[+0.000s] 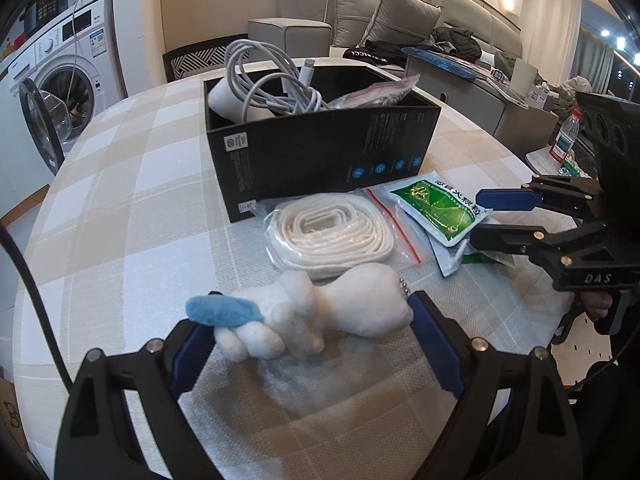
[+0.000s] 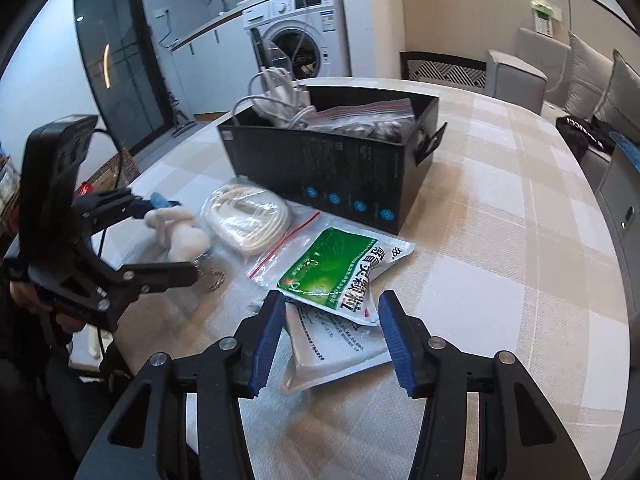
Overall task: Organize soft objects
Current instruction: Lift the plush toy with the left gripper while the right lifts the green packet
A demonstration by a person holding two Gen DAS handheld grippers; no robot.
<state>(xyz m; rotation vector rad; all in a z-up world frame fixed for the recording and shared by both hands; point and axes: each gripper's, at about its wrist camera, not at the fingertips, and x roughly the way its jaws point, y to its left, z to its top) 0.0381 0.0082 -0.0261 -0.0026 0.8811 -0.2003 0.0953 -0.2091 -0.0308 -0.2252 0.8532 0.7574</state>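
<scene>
A white plush toy [image 1: 320, 312] with a blue ear [image 1: 224, 310] lies on the checked tablecloth, between the fingers of my open left gripper [image 1: 308, 320]; the pads stand beside it, apart. It also shows in the right wrist view [image 2: 180, 232]. A coiled white cord in a clear zip bag [image 1: 332, 236] lies beyond it. Green-and-white medicine sachets [image 2: 340, 272] lie between the open fingers of my right gripper [image 2: 330, 320]. The black box [image 1: 320, 152] holds a white cable [image 1: 268, 80] and a bagged item [image 1: 376, 92].
The round table [image 1: 120, 200] has its edge at left and near. A washing machine [image 1: 68, 80] with its door open stands far left, a sofa [image 1: 380, 16] behind. A water bottle [image 1: 564, 136] stands off to the right.
</scene>
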